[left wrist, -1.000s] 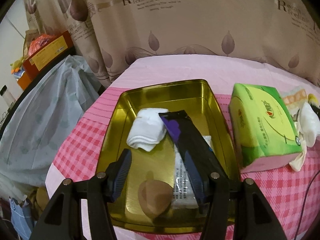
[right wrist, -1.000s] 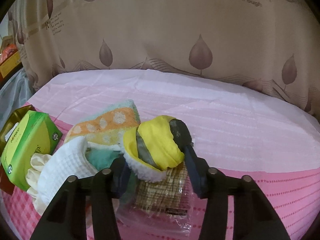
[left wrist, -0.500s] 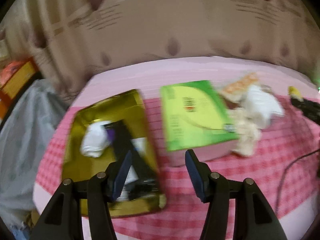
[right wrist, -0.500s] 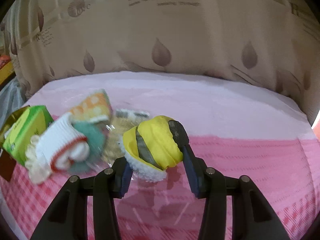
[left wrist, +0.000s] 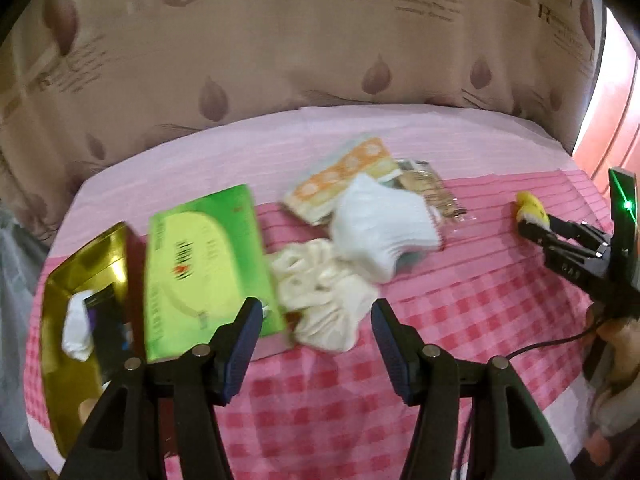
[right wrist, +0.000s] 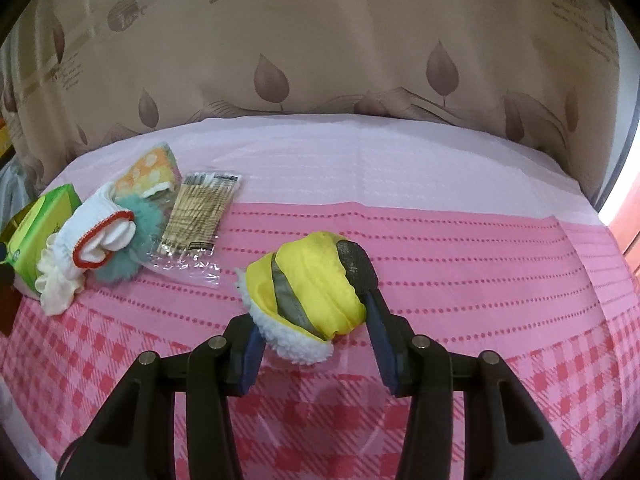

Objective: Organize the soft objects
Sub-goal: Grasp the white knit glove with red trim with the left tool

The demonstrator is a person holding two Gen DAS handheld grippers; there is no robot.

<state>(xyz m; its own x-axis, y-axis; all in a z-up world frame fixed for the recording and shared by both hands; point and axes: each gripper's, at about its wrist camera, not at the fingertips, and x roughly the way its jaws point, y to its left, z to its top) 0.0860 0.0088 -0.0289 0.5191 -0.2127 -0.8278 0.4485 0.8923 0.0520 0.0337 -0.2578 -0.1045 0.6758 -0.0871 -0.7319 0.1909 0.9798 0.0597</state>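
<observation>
My right gripper [right wrist: 308, 292] is shut on a yellow fleece-lined piece [right wrist: 308, 276] with a grey stripe, held just above the pink tablecloth [right wrist: 440, 240]. It is off to the right of a heap of soft things. The heap holds a white red-trimmed sock [right wrist: 96, 236], a teal puff [right wrist: 134, 228], a cream scrunchie [left wrist: 324, 300] and an orange dotted cloth [left wrist: 344, 172]. My left gripper [left wrist: 316, 320] stands open over the scrunchie with nothing between its fingers. The left wrist view also shows the right gripper [left wrist: 532, 224] with the yellow piece [left wrist: 528, 206] at the far right.
A gold tin [left wrist: 64, 280] at the left holds a white cloth and a dark packet. A green tissue pack [left wrist: 204, 268] lies beside it. A clear pack of cotton swabs [right wrist: 196, 216] lies by the heap. A curtain hangs behind the table. A cable runs at the right.
My left gripper has swung right, from over the gold tin to over the cream scrunchie. The right gripper has carried the yellow piece away from the heap to the right.
</observation>
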